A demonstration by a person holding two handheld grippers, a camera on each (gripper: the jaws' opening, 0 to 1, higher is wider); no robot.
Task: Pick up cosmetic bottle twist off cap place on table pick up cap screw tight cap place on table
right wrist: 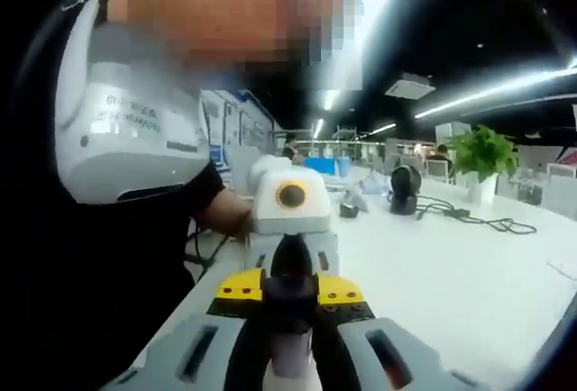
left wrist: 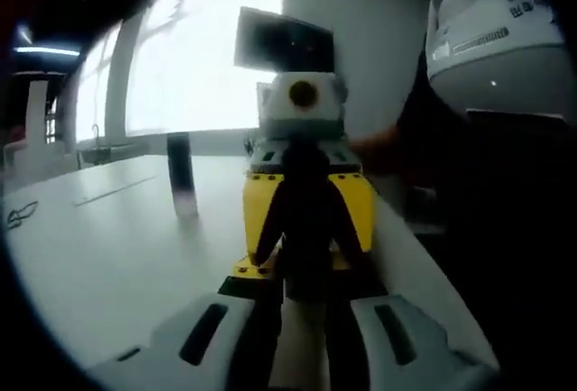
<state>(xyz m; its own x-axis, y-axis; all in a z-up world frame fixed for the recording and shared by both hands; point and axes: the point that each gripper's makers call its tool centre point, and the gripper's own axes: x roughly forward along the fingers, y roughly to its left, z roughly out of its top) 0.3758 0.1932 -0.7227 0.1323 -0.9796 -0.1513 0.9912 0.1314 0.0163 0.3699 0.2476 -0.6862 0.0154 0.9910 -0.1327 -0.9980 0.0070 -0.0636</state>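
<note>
The left gripper (left wrist: pixel 303 337) pinches the dark cap (left wrist: pixel 305 229) while the right gripper (right wrist: pixel 290 355) clamps the cosmetic bottle (right wrist: pixel 290 319) above a white table (left wrist: pixel 117 247).

We cannot make out the bottle's (left wrist: pixel 304 229) label in silhouette. Its cap (right wrist: pixel 290 296) hides behind jaws.
</note>
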